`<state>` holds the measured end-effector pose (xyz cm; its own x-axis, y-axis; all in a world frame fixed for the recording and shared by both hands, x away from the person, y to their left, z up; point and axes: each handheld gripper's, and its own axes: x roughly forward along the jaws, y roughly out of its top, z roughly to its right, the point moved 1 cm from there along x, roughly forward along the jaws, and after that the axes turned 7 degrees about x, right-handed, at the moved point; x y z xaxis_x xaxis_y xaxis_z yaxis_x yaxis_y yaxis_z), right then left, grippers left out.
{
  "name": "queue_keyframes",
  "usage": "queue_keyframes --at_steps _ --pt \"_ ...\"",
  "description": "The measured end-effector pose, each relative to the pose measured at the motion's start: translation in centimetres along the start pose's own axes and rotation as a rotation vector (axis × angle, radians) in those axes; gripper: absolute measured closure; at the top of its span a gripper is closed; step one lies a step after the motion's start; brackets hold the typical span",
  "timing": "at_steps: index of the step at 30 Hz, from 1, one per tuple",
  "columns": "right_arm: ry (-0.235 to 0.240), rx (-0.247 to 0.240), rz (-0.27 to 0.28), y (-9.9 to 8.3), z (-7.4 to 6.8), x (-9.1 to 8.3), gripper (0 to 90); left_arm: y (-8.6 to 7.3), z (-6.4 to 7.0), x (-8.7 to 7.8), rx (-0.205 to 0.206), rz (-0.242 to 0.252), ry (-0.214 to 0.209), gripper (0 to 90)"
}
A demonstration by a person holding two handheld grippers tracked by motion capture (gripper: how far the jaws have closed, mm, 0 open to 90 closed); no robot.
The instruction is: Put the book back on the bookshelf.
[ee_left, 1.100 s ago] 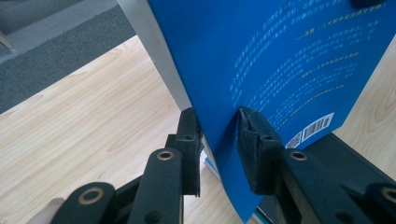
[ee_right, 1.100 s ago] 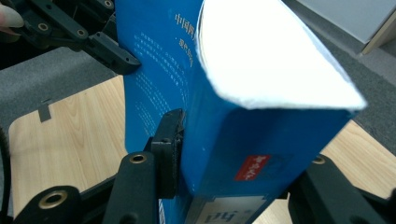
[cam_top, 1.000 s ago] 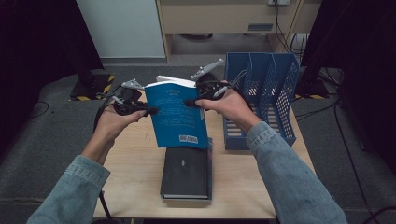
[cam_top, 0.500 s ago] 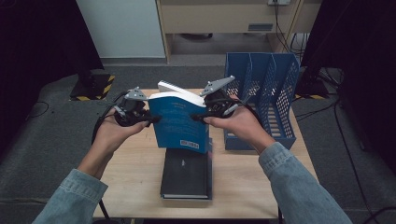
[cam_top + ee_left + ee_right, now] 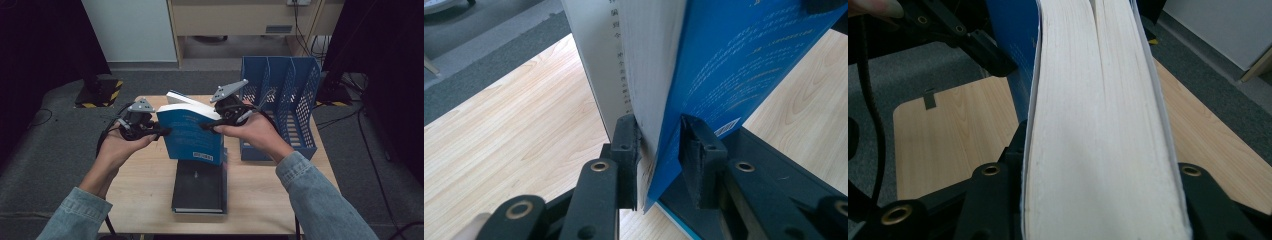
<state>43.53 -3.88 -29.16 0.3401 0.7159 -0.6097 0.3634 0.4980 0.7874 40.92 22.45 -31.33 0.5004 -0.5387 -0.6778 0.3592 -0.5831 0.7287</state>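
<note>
We wear faded blue denim sleeves (image 5: 320, 200). Our black left gripper (image 5: 159, 133) and black right gripper (image 5: 206, 127) carry grey three-cornered plates, brass-ringed screws behind the jaws, and black cables.

Bare counter (image 5: 145, 175) is left open on the left side. The middle is taken up by a black book (image 5: 199, 187), with a blue book (image 5: 192, 132) held above it. The right edge is blocked by a blue file rack (image 5: 285, 105).

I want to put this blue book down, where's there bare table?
Bare wood lies left of the black book, under the left gripper, and along the near edge of the table. Right is crowded: the blue file rack stands close beside the raised blue book.
</note>
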Motion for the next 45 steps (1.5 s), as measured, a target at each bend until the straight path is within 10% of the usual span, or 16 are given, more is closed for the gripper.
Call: queue_keyframes --at_steps 45 --pt "0.020 -0.009 0.045 -0.19 -0.19 0.88 58.2 -0.53 -0.03 -0.08 -0.025 0.029 -0.014 68.3"
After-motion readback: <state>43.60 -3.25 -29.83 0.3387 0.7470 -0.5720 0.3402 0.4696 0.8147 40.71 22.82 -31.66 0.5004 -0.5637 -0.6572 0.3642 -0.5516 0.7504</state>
